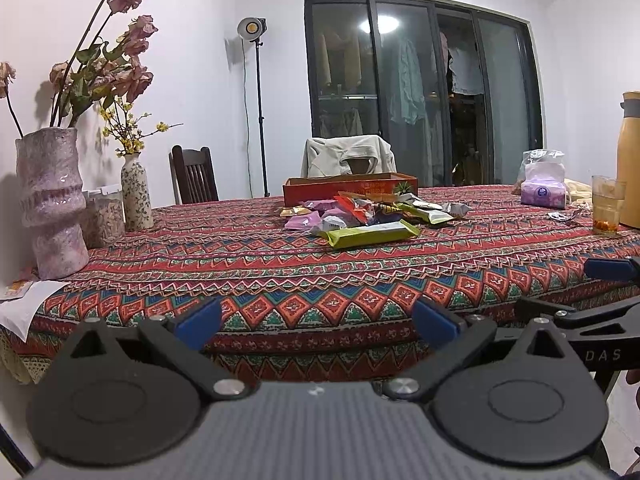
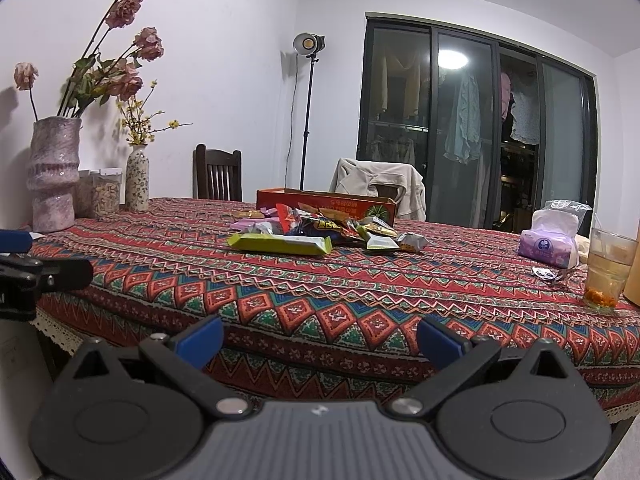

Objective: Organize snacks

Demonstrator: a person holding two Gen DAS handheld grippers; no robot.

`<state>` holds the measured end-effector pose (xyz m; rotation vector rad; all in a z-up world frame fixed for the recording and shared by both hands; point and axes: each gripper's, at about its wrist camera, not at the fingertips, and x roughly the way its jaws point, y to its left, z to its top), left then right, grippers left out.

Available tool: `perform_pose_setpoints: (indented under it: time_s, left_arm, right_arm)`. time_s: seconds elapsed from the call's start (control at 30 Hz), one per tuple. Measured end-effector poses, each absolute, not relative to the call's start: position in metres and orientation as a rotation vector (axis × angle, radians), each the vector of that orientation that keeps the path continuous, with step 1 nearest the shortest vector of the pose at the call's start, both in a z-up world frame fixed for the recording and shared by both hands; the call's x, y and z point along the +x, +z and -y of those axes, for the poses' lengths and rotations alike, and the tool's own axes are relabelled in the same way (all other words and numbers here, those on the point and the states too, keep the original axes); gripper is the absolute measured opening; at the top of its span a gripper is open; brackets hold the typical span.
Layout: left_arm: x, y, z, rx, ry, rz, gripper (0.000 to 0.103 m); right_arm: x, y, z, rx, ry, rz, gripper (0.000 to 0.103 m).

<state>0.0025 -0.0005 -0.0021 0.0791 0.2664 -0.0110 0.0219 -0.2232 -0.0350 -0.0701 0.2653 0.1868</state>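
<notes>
The left tongs (image 1: 318,322) and the right tongs (image 2: 320,338) both stand wide apart and empty, held at the near edge of the counter (image 1: 280,272) under its red patterned cloth, well short of the snacks.

The loose heap of foil snack packets (image 1: 360,216) lies just in front of the shallow red cardboard box (image 1: 348,188), touching its near wall or close to it; the long yellow-green wrapped bar (image 1: 370,234) lies nearest, on the heap's front edge.

Risks, as I judge them: the packets overlap and look slick, so a pinch at the bar could drag a neighbour along or let the foil slide out. To the right of the box, the glass tumbler of pale drink (image 2: 610,270) sits near the counter's edge; a wide swing of the right tongs could knock it over.

Counted: two tongs, one box, one tumbler, one purple tissue pack (image 2: 550,246), two vases left of the box. The heap holds roughly a dozen packets; overlap prevents an exact count.
</notes>
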Motion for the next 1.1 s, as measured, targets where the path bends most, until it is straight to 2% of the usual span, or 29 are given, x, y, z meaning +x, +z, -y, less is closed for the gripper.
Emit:
perform_pose_setpoints:
  time_s: [0.33, 0.8, 1.1]
  left_arm:
    - [0.017, 0.004, 0.003, 0.079, -0.007, -0.282, 0.103]
    - [0.083, 0.025, 0.01, 0.059, 0.028, -0.327, 0.103]
    - [0.14, 0.032, 0.015, 0.073, 0.016, -0.368, 0.103]
  right_arm:
    - [0.029, -0.031, 0.226, -0.066, 0.181, -0.255, 0.103]
    - [0.086, -0.002, 0.248, -0.058, 0.174, -0.224, 0.103]
    - [0.141, 0.007, 0.264, 0.095, 0.203, -0.229, 0.103]
